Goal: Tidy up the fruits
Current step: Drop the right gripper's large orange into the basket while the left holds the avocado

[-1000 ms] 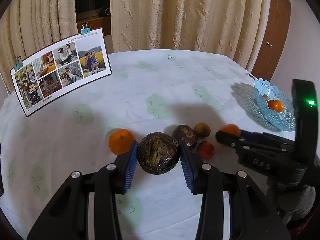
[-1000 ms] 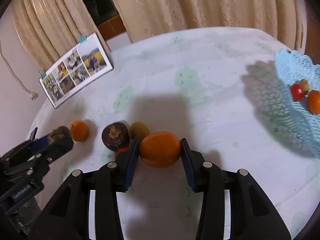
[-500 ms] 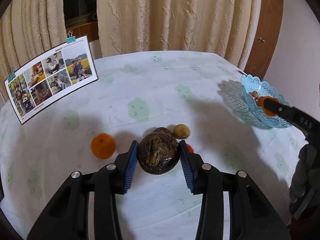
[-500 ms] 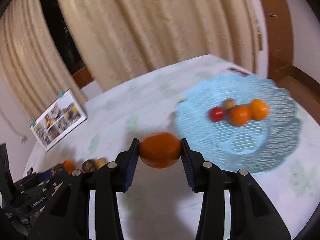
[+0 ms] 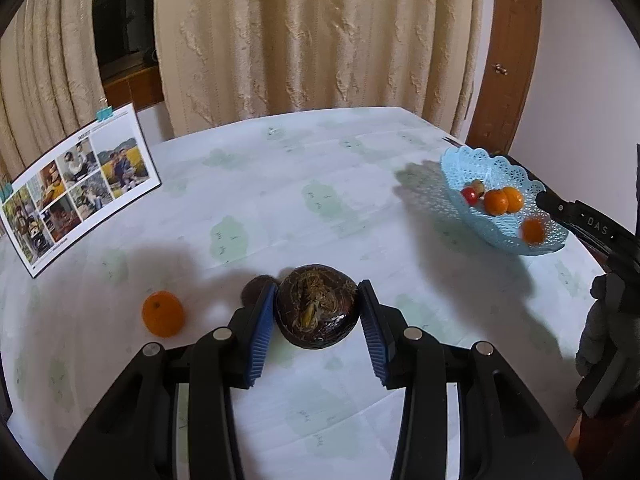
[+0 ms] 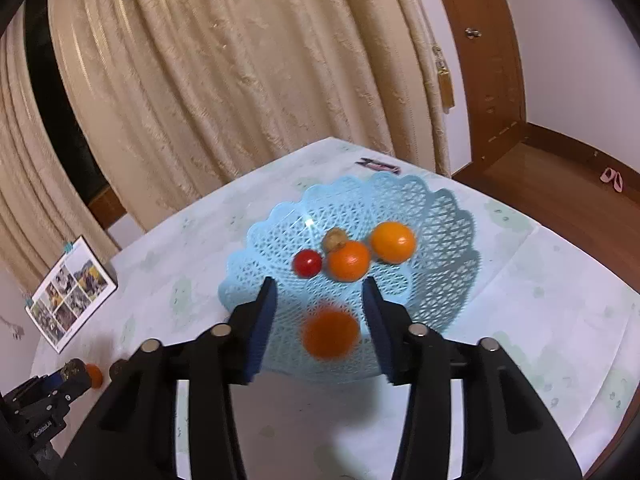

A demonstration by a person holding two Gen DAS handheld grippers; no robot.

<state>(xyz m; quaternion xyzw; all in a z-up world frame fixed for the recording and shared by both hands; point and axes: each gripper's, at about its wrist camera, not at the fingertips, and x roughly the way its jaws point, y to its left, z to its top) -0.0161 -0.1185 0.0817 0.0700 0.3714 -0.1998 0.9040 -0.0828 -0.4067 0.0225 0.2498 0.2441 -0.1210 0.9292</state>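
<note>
The right gripper (image 6: 318, 300) hangs over the near rim of the pale blue lattice basket (image 6: 448, 216), and its jaws have just been opening: the blue pads now stand apart with clear gaps on both sides of a blurred orange fruit (image 6: 330, 338), which sits below them against the basket's near wall, free of either pad. Farther in the basket, at twelve o'clock from that fruit, lie a red fruit (image 6: 307, 263), an orange (image 6: 349, 261), a lighter yellow-orange fruit (image 6: 393, 241) and a small brown fruit (image 6: 334, 239) just behind the orange, all clustered and touching or nearly so. The left gripper (image 5: 317, 310) has its jaws closed on a large dark brown, rough-skinned fruit (image 5: 317, 312), both pads pressed to its sides. In the left wrist view another dark fruit (image 5: 253, 288) peeks out behind the left pad at ten o'clock, and a lone orange (image 5: 163, 313) rests on the table (image 5: 280, 184) at nine o'clock from the gripped fruit, well apart from it. The basket (image 5: 472, 216) shows at two o'clock, near the table's edge, with the right gripper's black body beside it. A photo board (image 5: 80, 184) held by clips stands tilted at ten o'clock near the curtains (image 5: 312, 40).
</note>
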